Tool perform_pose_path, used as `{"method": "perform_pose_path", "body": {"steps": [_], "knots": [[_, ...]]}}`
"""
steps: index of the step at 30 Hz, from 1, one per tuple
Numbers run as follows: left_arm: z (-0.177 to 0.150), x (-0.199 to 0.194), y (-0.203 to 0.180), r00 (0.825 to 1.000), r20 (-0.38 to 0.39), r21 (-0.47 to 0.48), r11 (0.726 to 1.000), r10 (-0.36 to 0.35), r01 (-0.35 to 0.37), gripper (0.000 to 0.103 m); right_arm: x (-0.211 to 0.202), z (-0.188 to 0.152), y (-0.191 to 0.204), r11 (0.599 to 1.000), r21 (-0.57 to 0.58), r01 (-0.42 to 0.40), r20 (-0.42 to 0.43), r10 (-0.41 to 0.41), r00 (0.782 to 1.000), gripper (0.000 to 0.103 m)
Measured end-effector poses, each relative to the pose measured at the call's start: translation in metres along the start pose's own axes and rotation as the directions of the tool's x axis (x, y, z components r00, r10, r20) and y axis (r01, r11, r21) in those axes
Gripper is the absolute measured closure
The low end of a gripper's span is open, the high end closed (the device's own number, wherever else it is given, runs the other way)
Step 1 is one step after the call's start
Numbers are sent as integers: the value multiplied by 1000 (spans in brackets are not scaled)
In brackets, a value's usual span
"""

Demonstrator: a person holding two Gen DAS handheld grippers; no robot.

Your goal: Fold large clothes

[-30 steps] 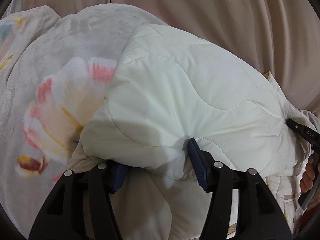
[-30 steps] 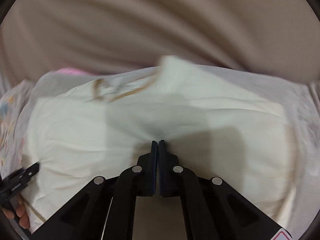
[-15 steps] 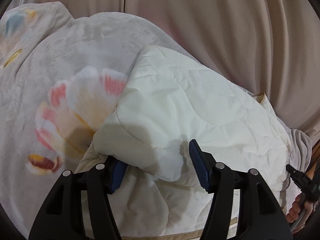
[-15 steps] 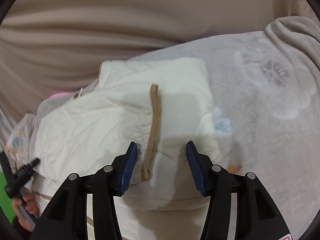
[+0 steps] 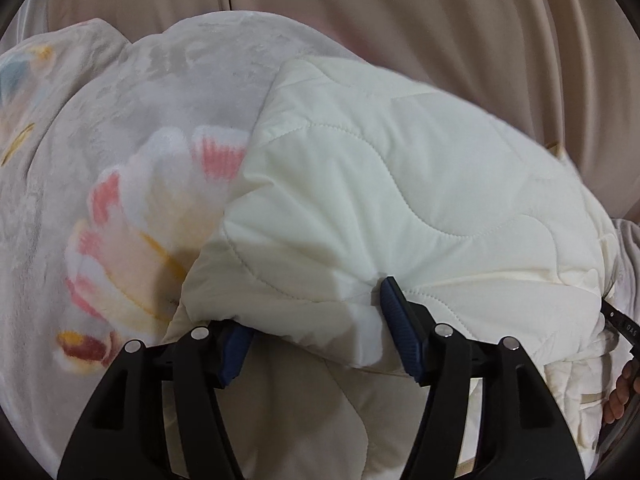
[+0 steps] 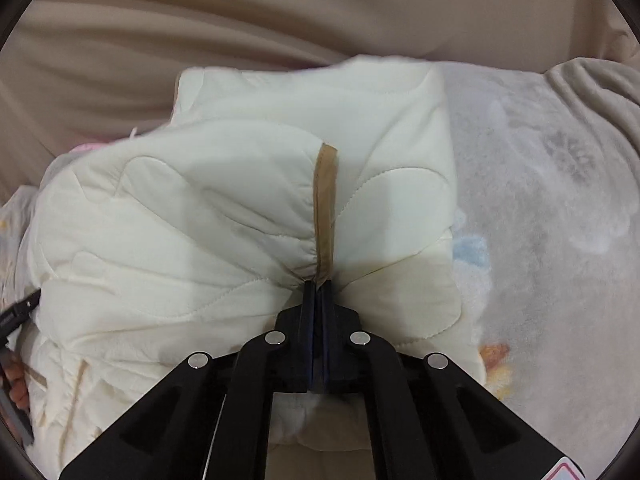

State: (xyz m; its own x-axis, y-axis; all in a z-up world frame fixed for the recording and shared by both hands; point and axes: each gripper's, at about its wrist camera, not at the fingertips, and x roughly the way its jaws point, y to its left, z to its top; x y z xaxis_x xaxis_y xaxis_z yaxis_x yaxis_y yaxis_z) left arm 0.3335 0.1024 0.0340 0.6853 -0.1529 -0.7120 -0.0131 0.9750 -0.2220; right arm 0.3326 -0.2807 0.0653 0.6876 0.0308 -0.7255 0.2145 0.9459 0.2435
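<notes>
While the right tongs (image 6: 318,286) are pinched tight on a bunched fold of the cream quilted jacket (image 6: 224,216), gripping it at the lower end of a tan trim strip (image 6: 325,208), their jaws have just been closing on that fabric. The strip runs straight up and away from the closed tips. The left tongs (image 5: 316,320) stand spread, with a puffy folded edge of the same jacket (image 5: 392,184) lying between the two blue pads (image 5: 396,316); the right-hand pad touches the fabric, the other is partly hidden under the fold, so a firm grip cannot be confirmed.

The jacket is cream, padded, stitched in wavy quilting lines, and folded over itself into a thick bundle. It lies on a pale plush blanket (image 5: 120,152) printed with pink and yellow flowers, in front of beige curtain folds (image 5: 440,20).

Both tongs point downward at a slant toward the bundle. At the edge of each view the other tool shows, with fingers (image 5: 618,392) wrapped around its handle.
</notes>
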Motion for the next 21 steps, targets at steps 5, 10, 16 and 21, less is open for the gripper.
{"method": "perform_pose_path", "body": {"steps": [5, 10, 16, 21], "knots": [[-19, -38, 16, 999, -21, 27, 999, -32, 33, 32, -51, -18, -10, 999, 3, -46, 9, 46, 999, 94], [-63, -100, 45, 997, -52, 80, 995, -51, 55, 20, -125, -87, -42, 998, -59, -34, -24, 33, 999, 63], [-119, -140, 80, 978, -156, -40, 990, -138, 133, 15, -189, -194, -81, 998, 9, -63, -97, 63, 993, 49], [-155, -154, 90, 970, -149, -127, 976, -192, 174, 15, -197, -243, -94, 985, 131, -109, -100, 122, 987, 44]]}}
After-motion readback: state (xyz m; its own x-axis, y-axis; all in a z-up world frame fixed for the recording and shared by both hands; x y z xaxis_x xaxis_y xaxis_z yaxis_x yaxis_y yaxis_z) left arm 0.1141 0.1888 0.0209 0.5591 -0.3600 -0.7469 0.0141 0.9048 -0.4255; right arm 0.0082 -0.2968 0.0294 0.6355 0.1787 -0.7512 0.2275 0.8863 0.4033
